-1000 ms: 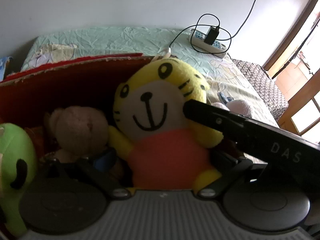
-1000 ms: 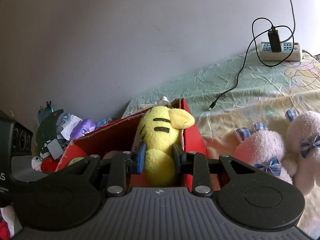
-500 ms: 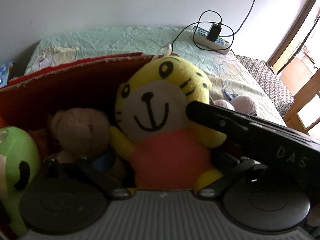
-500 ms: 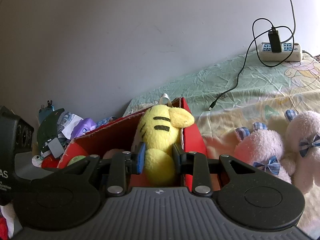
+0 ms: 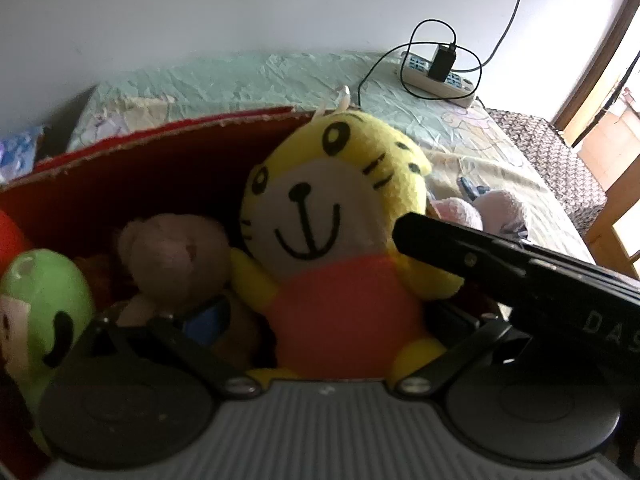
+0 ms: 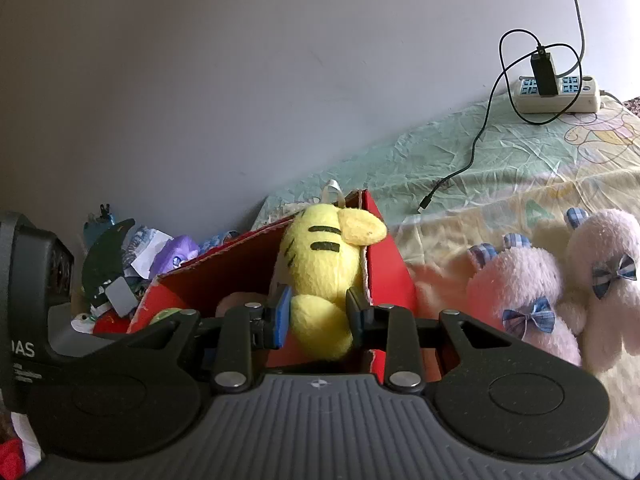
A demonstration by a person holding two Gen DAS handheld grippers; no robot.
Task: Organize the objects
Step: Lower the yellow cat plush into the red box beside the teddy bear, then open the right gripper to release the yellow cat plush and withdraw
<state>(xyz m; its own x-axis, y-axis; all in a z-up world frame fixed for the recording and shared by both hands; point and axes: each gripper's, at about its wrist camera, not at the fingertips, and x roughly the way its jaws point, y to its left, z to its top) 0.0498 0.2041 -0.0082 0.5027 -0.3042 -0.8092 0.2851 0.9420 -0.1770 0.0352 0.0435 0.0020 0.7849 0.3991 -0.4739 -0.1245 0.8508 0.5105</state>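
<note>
A yellow tiger plush (image 5: 332, 248) in an orange shirt sits upright in the right end of a red cardboard box (image 5: 160, 160). My right gripper (image 6: 318, 314) is shut on the tiger's side (image 6: 320, 280) by the box wall (image 6: 384, 264). My left gripper (image 5: 328, 320) is open, with the tiger's body between its fingers. The right gripper's black body (image 5: 520, 276) crosses in front of the tiger. A brown teddy bear (image 5: 172, 256) and a green plush (image 5: 44, 300) lie in the box to the tiger's left.
Two pink plush rabbits (image 6: 528, 292) with blue bows lie on the bed right of the box. A white power strip (image 6: 560, 94) with a black charger and cable sits at the wall. Clutter (image 6: 132, 256) is piled beyond the bed's left end.
The left wrist view has shifted slightly, so the tiger and box sit a little lower and more to the right. The right gripper stays shut on the tiger.
</note>
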